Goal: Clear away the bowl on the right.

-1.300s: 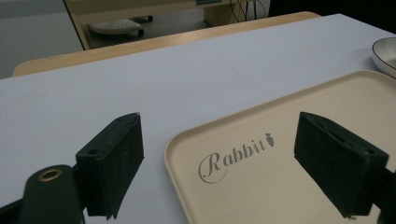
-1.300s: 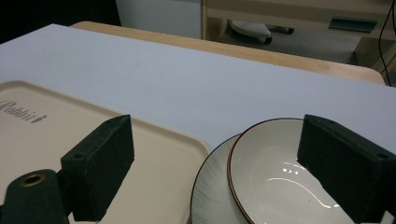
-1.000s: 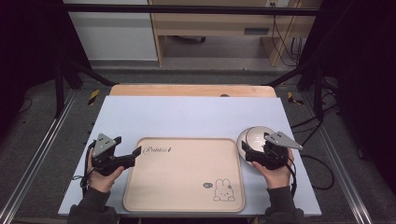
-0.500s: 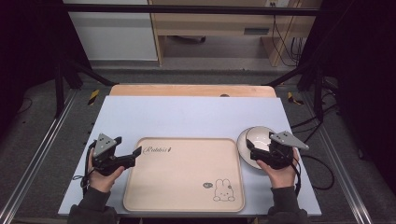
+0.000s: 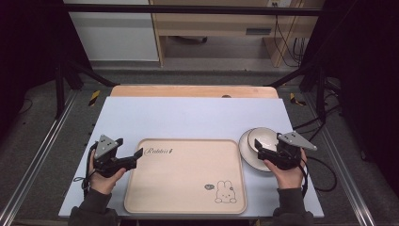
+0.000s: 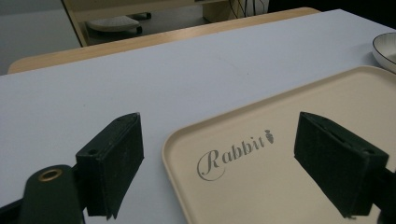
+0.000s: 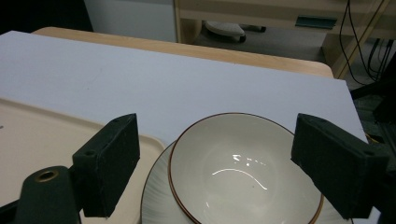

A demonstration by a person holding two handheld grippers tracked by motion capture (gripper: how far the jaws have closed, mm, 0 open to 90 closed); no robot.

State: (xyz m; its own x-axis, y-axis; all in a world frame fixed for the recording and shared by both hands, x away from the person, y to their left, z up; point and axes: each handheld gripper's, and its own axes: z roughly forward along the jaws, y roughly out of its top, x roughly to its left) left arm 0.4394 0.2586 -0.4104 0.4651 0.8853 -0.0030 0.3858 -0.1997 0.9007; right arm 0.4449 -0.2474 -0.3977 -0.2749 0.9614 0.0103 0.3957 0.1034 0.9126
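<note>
Right gripper [image 5: 261, 147], held in the person's right hand [image 5: 284, 172] at about 4 o'clock on the table [image 5: 188, 117], stood released, its jaws spread wide and pointing toward 10 o'clock over the near rim of the bowl [image 5: 264, 139]. In the right gripper view the jaws flanked the bowl [image 7: 243, 172] on either side without touching it. The bowl, cream with a thin brown rim, sat upright, mouth up, on a white plate [image 5: 248, 153]; being round, it showed no long axis. The plate [image 7: 156, 196] lay just beside the right edge of the tray [image 5: 188, 176], whether touching could not be told.

Left gripper [image 5: 137, 155], in the left hand [image 5: 101, 176] at about 8 o'clock, was likewise released, its jaws wide apart and pointing toward 3 o'clock over the tray's near-left corner. In the left gripper view the jaws straddled the tray [image 6: 299, 154] corner bearing the word "Rabbit", one over the table, the other over the tray.

The beige tray lay flat between the two grippers, long axis from 9 to 3 o'clock, with a rabbit drawing [image 5: 225, 192] at its near-right corner. Nothing stood between either gripper and the bowl. Beyond, at 12 o'clock, the light blue table cover ended at a wooden edge strip [image 5: 193, 91].
</note>
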